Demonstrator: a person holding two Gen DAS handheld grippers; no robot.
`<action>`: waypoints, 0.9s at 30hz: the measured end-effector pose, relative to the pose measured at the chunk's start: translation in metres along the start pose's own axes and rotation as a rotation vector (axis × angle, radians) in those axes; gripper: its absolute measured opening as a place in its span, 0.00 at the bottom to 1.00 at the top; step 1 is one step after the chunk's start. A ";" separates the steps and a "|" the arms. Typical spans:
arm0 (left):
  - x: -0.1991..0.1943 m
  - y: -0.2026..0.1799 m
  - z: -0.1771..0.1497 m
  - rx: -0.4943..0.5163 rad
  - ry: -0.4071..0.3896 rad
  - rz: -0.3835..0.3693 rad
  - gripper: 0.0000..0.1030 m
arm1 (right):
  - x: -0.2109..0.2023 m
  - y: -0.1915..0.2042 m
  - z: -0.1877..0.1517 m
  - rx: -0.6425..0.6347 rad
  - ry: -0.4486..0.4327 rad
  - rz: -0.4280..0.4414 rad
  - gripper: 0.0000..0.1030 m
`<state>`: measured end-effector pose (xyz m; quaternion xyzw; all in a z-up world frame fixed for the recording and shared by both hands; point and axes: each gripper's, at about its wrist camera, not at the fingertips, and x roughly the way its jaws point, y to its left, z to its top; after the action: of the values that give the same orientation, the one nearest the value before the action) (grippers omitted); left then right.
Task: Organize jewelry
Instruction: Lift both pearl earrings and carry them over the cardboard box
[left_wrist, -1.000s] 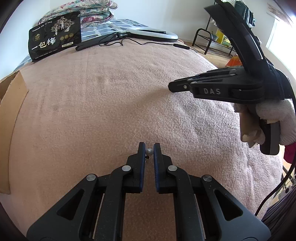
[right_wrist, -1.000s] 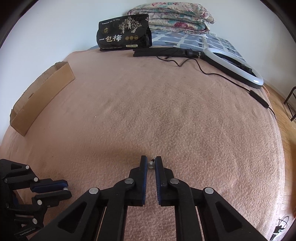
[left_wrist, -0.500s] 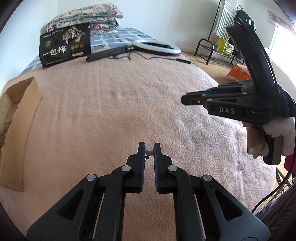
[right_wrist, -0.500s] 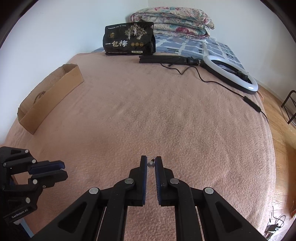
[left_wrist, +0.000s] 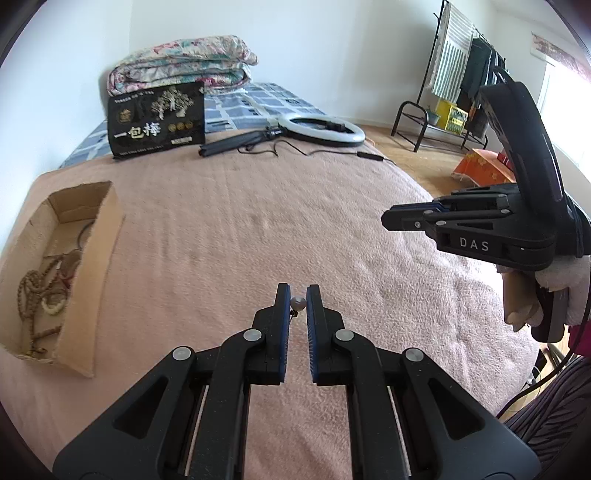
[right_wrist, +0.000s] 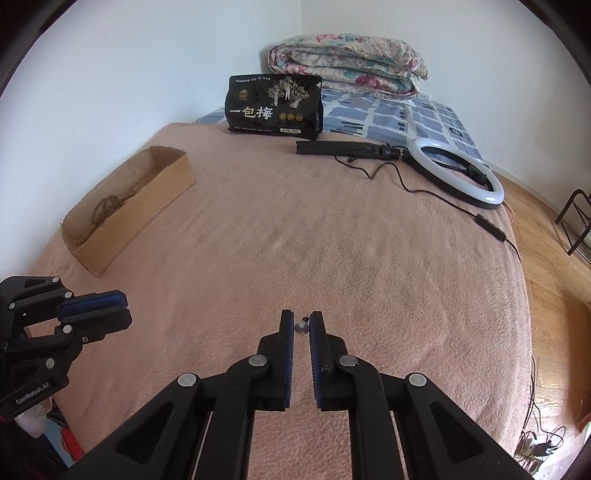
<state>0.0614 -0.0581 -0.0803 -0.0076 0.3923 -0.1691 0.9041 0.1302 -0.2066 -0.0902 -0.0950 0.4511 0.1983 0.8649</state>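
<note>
Pearl earrings, tiny, light and slippery, sit pinched at your claw tips above the bed, one (left_wrist: 297, 303) in the nearly closed left claw (left_wrist: 297, 301), one (right_wrist: 301, 327) in the right claw (right_wrist: 301, 325), so keep squeezing the bead.

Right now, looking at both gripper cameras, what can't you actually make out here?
- Left gripper pinches a pearl-like bead; its dark fitting is too small to identify.
- Right gripper: small bead likewise, mostly hidden between the fingers.
- Cardboard box: tangled beaded strands can't be counted; in the right view the near wall hides most.
- Person: only a gloved hand, cut off by the left view's edge.
</note>
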 end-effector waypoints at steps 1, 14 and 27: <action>-0.003 0.001 0.000 -0.001 -0.005 0.001 0.07 | -0.002 0.003 0.001 0.000 -0.003 0.001 0.06; -0.048 0.030 0.001 -0.018 -0.065 0.033 0.07 | -0.025 0.043 0.013 -0.010 -0.035 0.020 0.06; -0.079 0.086 0.010 -0.063 -0.114 0.094 0.07 | -0.024 0.097 0.048 -0.060 -0.073 0.062 0.06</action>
<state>0.0438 0.0461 -0.0303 -0.0274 0.3452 -0.1135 0.9312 0.1122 -0.1088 -0.0420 -0.0995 0.4157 0.2418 0.8711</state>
